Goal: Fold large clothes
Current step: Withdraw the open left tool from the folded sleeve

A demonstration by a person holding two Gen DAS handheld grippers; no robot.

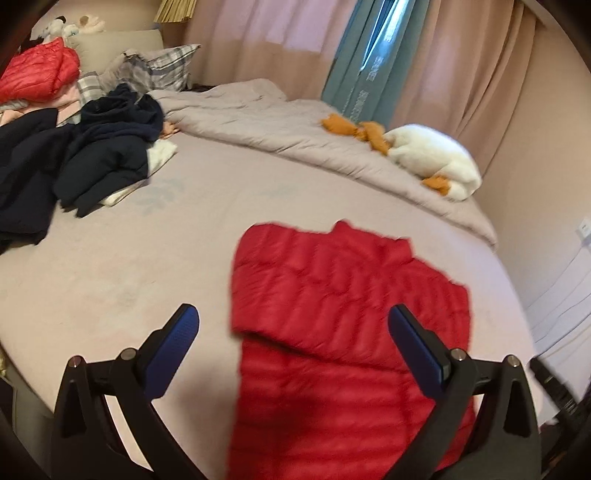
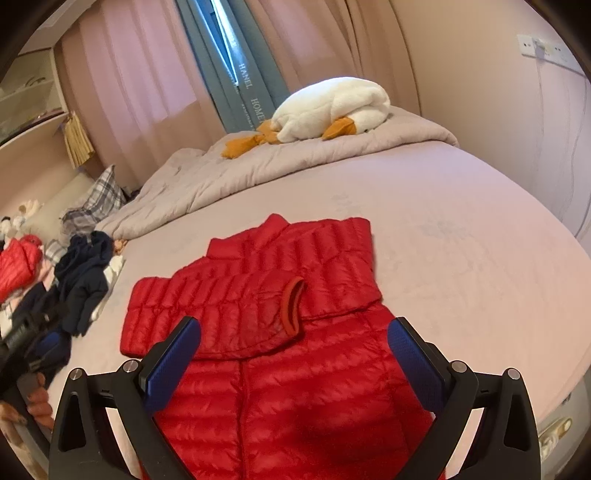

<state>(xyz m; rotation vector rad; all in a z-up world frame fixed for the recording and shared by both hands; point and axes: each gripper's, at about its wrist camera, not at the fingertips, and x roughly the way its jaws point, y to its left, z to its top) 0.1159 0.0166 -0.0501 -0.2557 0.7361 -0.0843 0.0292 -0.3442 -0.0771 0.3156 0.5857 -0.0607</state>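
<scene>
- Far left on the bed (image 2: 461, 236) there's a heap of clothes: another red puffer (image 1: 35, 70) bunched up by the headboard, with some pale stuff under it.
- Just in front of that pile is a dark navy jacket (image 1: 107, 147), crumpled, lying partly over something white.
- Behind those, plaid pillows (image 1: 166, 66) lean against the headboard, and a few small plush toys (image 1: 70, 26) sit up top.
- The left gripper (image 1: 293, 325) hangs above the near part of the bed with its jaws spread wide, nothing between them. Blue pads (image 1: 177, 343) are easy to see. That view is pretty motion-blurred.
- Middle: the red down jacket (image 2: 280, 332) lies flat on the bed sheet, collar pointing away toward the curtains. Both sleeves look folded in across the chest, and one cuff (image 2: 293, 306) sits right in the center on top of the body.
- The right gripper (image 2: 293, 336) hovers over the jacket's lower half, jaws also wide apart and gripping nothing.
- In the right wrist view you can catch the left gripper's handle and the person's hand (image 2: 37, 398) at the far left edge.
- Further back, a grey comforter (image 2: 207, 184) is pushed up along the far side of the bed.
- Right of center on that comforter is a white goose plush (image 2: 332, 107) with orange feet.
- Pink curtains (image 2: 140, 88) with a teal one in the middle hang behind everything.
</scene>
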